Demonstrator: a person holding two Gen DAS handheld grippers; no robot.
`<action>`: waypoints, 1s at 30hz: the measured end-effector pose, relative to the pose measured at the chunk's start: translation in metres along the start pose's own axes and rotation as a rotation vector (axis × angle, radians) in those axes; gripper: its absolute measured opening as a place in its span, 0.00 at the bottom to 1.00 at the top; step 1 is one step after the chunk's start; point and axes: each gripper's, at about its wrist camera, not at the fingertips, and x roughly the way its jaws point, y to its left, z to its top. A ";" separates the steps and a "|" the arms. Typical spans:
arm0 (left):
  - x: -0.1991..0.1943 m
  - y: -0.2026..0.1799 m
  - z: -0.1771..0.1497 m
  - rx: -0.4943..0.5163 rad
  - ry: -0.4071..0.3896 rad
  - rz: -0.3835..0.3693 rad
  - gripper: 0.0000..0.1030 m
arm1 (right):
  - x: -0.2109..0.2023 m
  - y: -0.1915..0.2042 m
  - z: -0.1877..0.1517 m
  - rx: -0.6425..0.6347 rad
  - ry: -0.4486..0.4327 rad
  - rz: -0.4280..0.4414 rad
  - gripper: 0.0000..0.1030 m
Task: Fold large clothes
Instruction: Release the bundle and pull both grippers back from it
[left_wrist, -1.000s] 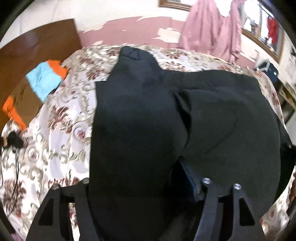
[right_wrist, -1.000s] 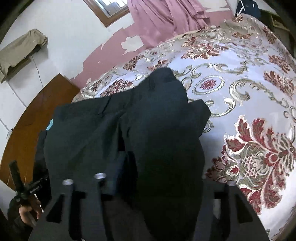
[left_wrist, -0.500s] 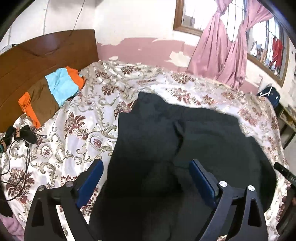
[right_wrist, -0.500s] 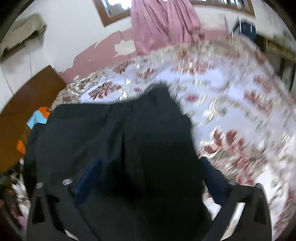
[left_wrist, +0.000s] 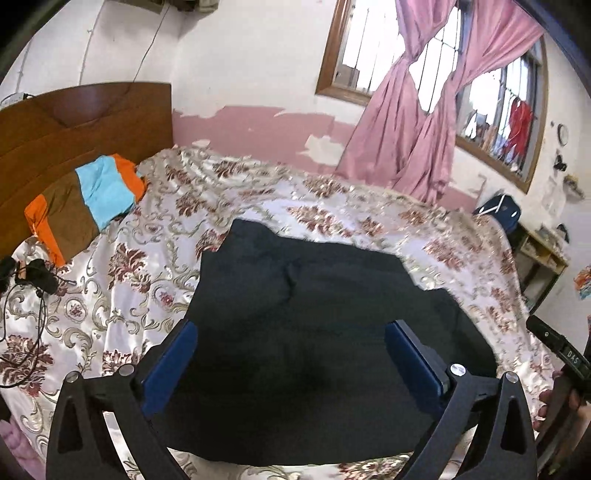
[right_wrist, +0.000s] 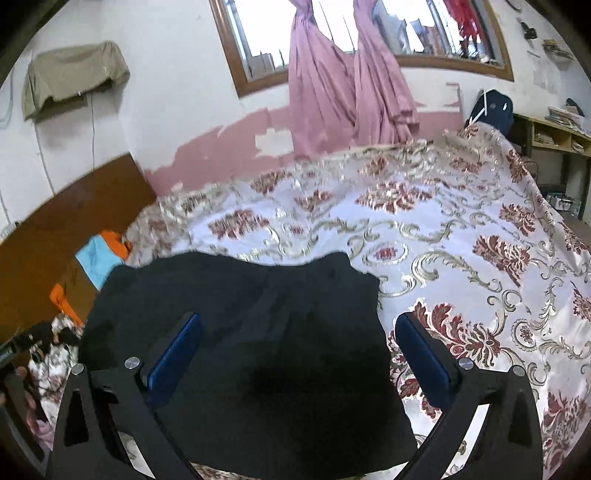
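A black garment (left_wrist: 314, 295) lies folded into a broad flat block on the flowered bedspread (left_wrist: 147, 266). My left gripper (left_wrist: 291, 326) hovers above its near part; the jaws are opening wide, and the blue pads (left_wrist: 170, 363) stand clear of the cloth. In the right wrist view the same black garment (right_wrist: 240, 295) lies below my right gripper (right_wrist: 299, 317), which is open with nothing between its pads (right_wrist: 424, 358). The right pad hangs over the bare bedspread (right_wrist: 461, 240) past the garment's right edge.
A folded orange, blue and brown garment (left_wrist: 92, 195) lies against the wooden headboard (left_wrist: 74, 114). Black cables (left_wrist: 33, 273) sit on the bed's left side. Pink curtains (left_wrist: 424, 110) hang at the windows. A shelf (right_wrist: 554, 129) stands beyond the bed's far right corner.
Both grippers let go of the black cloth, opened wide and rose away from it. The garment now lies flat on the bed, smaller in both views.
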 end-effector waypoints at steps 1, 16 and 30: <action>-0.006 -0.003 -0.001 0.005 -0.013 -0.007 1.00 | -0.005 0.002 -0.001 -0.003 -0.014 0.001 0.99; -0.093 -0.049 -0.040 0.177 -0.170 -0.047 1.00 | -0.100 0.058 -0.033 -0.156 -0.215 0.037 0.99; -0.152 -0.054 -0.078 0.191 -0.227 -0.041 1.00 | -0.167 0.068 -0.085 -0.157 -0.335 0.065 0.99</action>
